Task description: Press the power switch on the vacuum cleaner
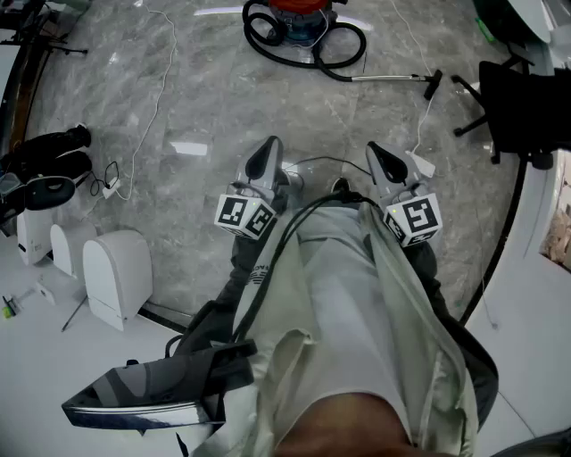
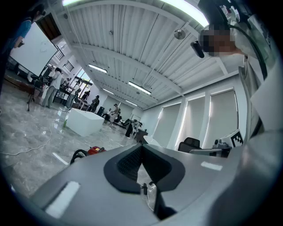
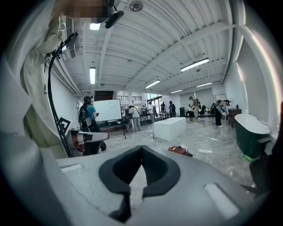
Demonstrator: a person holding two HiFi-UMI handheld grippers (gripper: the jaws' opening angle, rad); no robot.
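Note:
The vacuum cleaner, red and blue with a looped black hose and a metal wand, stands on the grey marble floor far ahead at the top of the head view. It shows small and red in the left gripper view and in the right gripper view. My left gripper and right gripper are held side by side close to the person's body, both well short of the vacuum. Each has its jaw tips touching with nothing between them, as also seen at the left gripper and right gripper.
White rounded devices and black gear stand at the left. A black office chair is at the right, and thin cables trail over the floor. A grey tool lies on a white table at the bottom left. People stand round a white block far off.

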